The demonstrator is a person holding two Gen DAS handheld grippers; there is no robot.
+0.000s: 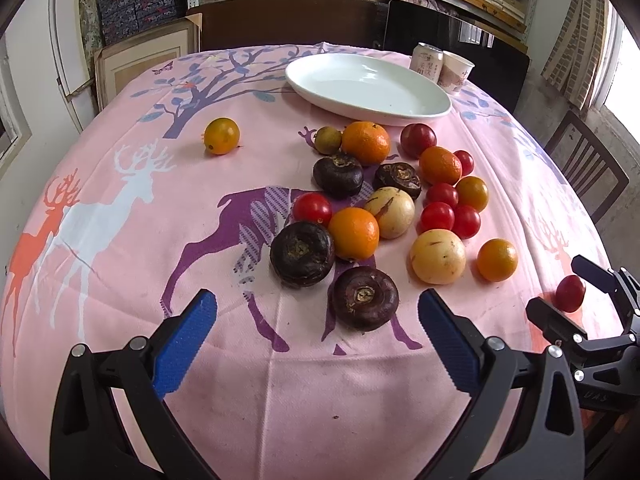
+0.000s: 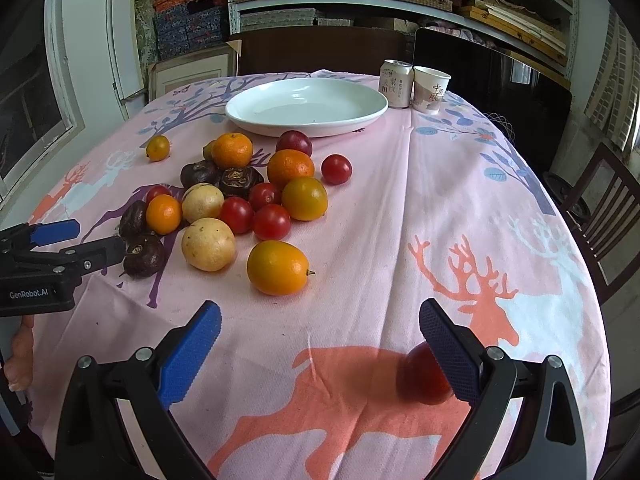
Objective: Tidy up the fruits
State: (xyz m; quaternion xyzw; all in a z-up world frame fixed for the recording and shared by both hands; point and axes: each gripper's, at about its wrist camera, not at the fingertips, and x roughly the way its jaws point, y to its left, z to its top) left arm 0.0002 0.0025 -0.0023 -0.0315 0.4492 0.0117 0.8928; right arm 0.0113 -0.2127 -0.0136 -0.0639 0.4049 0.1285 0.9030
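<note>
A pile of fruits lies on the pink deer tablecloth: oranges (image 1: 353, 233), cherry tomatoes (image 1: 437, 216), yellow passion fruits (image 1: 437, 256) and dark water chestnuts (image 1: 365, 299). An empty white plate (image 1: 368, 87) stands at the far side and also shows in the right wrist view (image 2: 308, 108). My left gripper (image 1: 318, 340) is open just before the nearest chestnut. My right gripper (image 2: 320, 344) is open, with a red tomato (image 2: 422, 374) on the cloth against its right finger (image 2: 448, 352). The right gripper also shows in the left wrist view (image 1: 568, 292) around that tomato (image 1: 570, 293).
A drink can (image 2: 396, 84) and a paper cup (image 2: 431, 89) stand right of the plate. One orange (image 1: 221, 136) lies apart at the left. Another orange (image 2: 278, 267) lies ahead of my right gripper. Chairs stand at the right and far side.
</note>
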